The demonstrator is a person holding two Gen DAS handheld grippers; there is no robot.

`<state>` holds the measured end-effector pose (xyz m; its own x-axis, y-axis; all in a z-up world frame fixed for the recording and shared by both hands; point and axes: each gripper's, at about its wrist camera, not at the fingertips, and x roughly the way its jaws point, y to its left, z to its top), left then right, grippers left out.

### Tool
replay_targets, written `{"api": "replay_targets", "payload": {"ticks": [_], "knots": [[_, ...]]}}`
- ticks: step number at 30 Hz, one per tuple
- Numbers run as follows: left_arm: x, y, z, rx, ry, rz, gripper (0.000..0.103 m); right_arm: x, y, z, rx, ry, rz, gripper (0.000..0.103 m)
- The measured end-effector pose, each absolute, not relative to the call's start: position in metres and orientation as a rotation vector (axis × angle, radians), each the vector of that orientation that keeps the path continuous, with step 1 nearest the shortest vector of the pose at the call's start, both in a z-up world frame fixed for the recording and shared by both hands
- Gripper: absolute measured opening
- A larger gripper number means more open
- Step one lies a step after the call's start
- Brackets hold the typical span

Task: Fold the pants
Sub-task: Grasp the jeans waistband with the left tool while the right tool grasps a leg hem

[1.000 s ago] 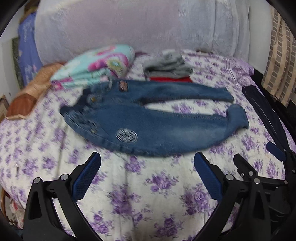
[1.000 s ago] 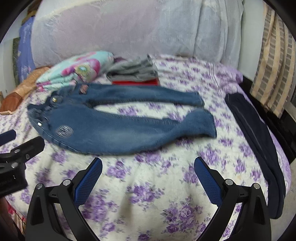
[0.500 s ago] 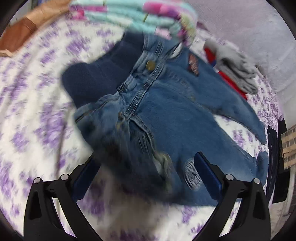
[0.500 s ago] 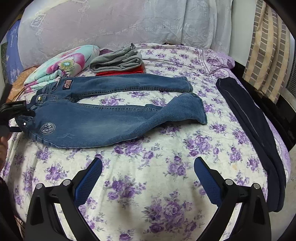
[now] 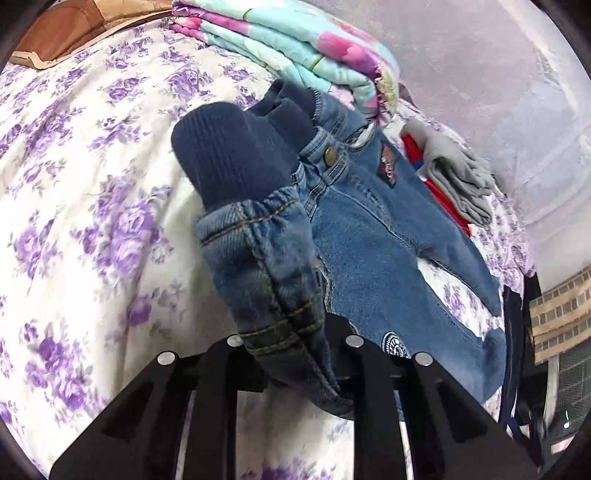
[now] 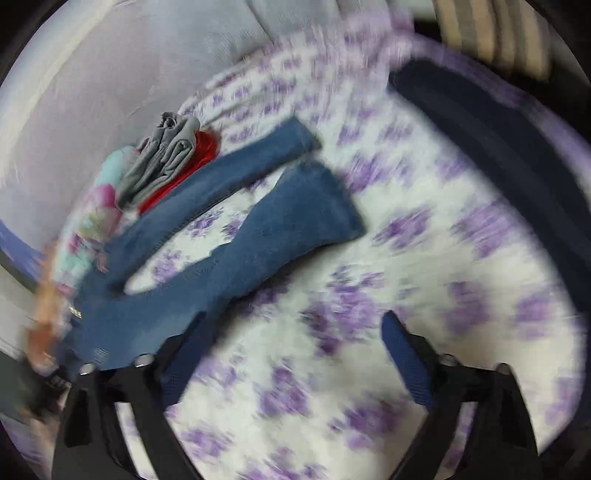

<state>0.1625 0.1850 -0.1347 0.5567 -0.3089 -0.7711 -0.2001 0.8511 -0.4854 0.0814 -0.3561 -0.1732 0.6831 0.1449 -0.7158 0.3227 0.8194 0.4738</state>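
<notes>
Left gripper (image 5: pixel 291 354) clamped on the waist edge of the blue jeans (image 5: pixel 369 236), denim bunched between its fingers, which are hidden under the cloth, arms drawn close together. The waist end is pulled up off the bed (image 5: pixel 92 206), navy ribbed waistband (image 5: pixel 229 155) sticking out toward the far left, brass button (image 5: pixel 329 155) and a brown patch (image 5: pixel 388 170) visible on the front, round white emblem (image 5: pixel 396 345) low near the gripper. Both legs run away to the right across the purple-flowered sheet, a wedge of sheet showing between them. Right wrist view is motion-blurred: right gripper (image 6: pixel 295 362) has its blue-padded fingers (image 6: pixel 404 354) spread wide, nothing between them, hovering over bare sheet near the lower jeans (image 6: pixel 266 229) leg; left pad sits just beside the edge of that leg, can't tell if touching. Leg cuffs lie apart, upper cuff further back, lower cuff wider and nearer the middle of the bed (image 6: pixel 443 258). Folded floral blanket (image 5: pixel 295 48) sits just behind the waistband, touching or overlapping it. Grey folded garment (image 5: pixel 458 177) on top of a red one (image 5: pixel 447 206) lies beside the upper leg. Dark navy pants (image 6: pixel 491 140) lie stretched along the right side of the bed, well apart from the jeans. Brown cushion (image 5: pixel 70 29) at the far left corner, pale headboard cover (image 5: pixel 498 74) behind.
</notes>
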Motion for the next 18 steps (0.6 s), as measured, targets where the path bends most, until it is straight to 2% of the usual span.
{"api": "replay_targets", "payload": {"ticks": [2,7,8,9,11,15,18], "knots": [[0.165,0.187,-0.138,-0.565,1.004,-0.074,0.017,0.106,-0.374,-0.194,0.810,0.858,0.008,0.077],[0.173,0.189,-0.149,-0.567,1.021,-0.080,0.018,0.162,-0.407,-0.236,1.053,0.843,-0.003,0.075],[0.173,0.189,-0.151,-0.563,1.025,-0.078,0.018,0.164,-0.411,-0.240,1.090,0.820,-0.004,0.049],[0.175,0.189,-0.153,-0.565,1.031,-0.076,0.019,0.166,-0.416,-0.242,1.123,0.773,-0.005,0.006],[0.175,0.190,-0.153,-0.571,1.034,-0.075,0.019,0.164,-0.419,-0.236,1.100,0.756,-0.036,0.007],[0.163,0.178,-0.137,-0.486,0.993,-0.047,0.018,0.141,-0.407,-0.196,0.869,0.750,-0.130,0.007],[0.142,0.171,-0.129,-0.476,0.984,-0.052,0.017,0.116,-0.409,-0.192,0.770,0.785,-0.185,0.007]]}}
